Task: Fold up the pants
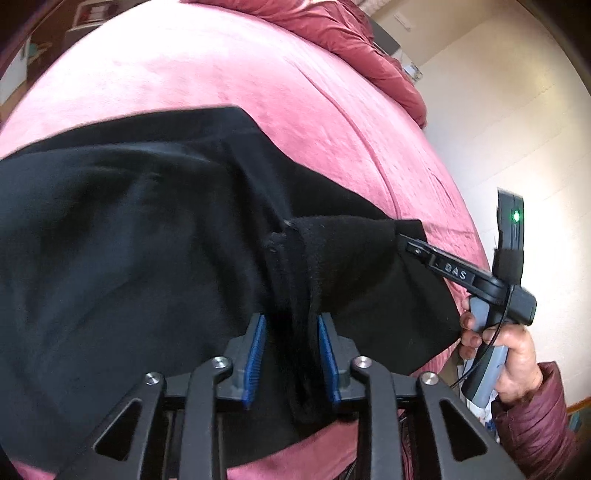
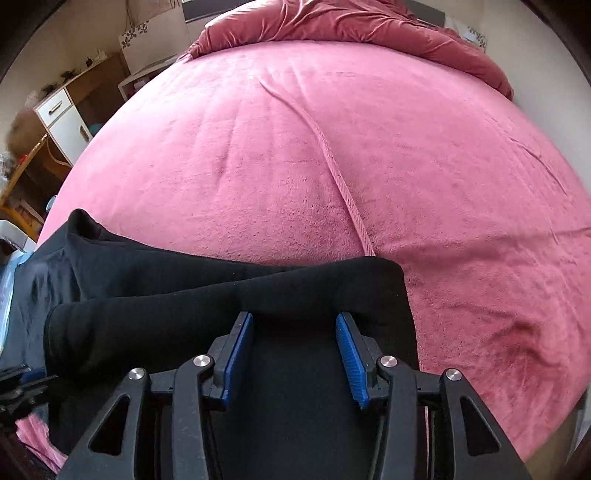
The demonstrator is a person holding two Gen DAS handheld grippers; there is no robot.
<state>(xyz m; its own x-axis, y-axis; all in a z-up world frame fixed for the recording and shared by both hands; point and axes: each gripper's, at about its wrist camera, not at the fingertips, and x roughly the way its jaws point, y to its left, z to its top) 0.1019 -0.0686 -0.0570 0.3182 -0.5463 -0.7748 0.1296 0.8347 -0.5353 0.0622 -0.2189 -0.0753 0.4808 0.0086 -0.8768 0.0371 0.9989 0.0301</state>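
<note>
The black pants [image 1: 147,236] lie spread on a pink bed cover [image 1: 295,110], bunched and partly lifted near both tools.

In the left wrist view, the left gripper [image 1: 291,354] has its two blue-padded fingers [image 1: 255,354] set apart, one on each side of a thick gathered ridge of the pants that runs up between them. The pads stand beside the ridge with a gap showing on each side, so the jaws are open and not pinching the cloth. Beyond the fingertips the fabric fans out wide, most of it to the left of the fingers. To the right of the fingers, the right gripper [image 1: 410,240] is seen from the side, its tip at a raised corner of the pants; from this angle I cannot tell whether that corner is pinched. The hand [image 1: 506,343] holding its grey handle shows below, with a dark red quilted sleeve [image 1: 532,417].

In the right wrist view, the right gripper [image 2: 293,354] has its blue pads wide apart, with flat black cloth lying between and under them. A rolled fold of the pants crosses just ahead of the fingertips and stretches off to the left. Ahead of that fold lies bare pink cover, with a crumpled darker red blanket [image 2: 332,22] at the far end and a white cabinet [image 2: 66,118] far to the left.
</note>
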